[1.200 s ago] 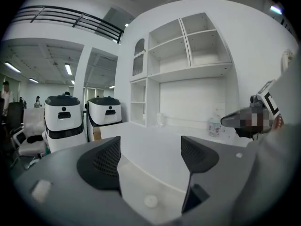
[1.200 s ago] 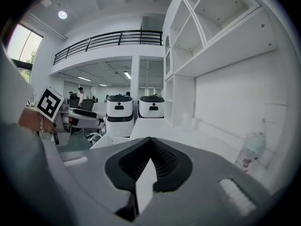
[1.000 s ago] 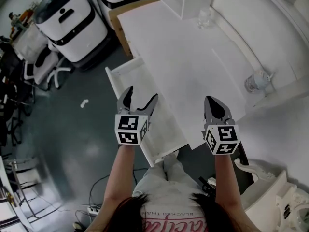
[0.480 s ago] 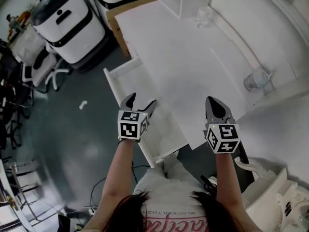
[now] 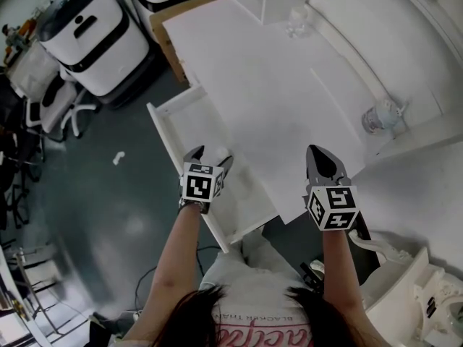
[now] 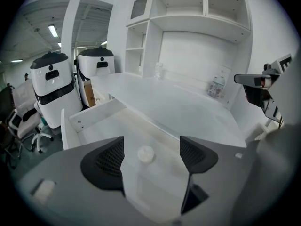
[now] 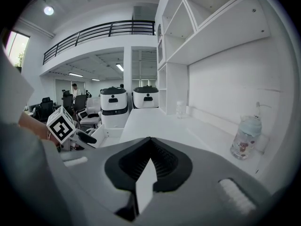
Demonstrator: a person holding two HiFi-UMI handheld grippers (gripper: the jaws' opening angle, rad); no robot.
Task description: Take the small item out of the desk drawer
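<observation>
My left claw has dropped into the open drawer since a second ago and tips further down. It gapes wide, with the small round white item lying on the drawer bottom between its jaws, not gripped. My right claw has stayed put over the surface, closed and empty. Two white machines stand at far left, and a bottle stands near the surface's right edge.

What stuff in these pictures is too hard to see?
- Small white item in the drawer: left gripper view, too small and pale to identify.
- Drawer's right side: head view, hidden under the desk top.
- Bottle label: right gripper view, too small to read.
</observation>
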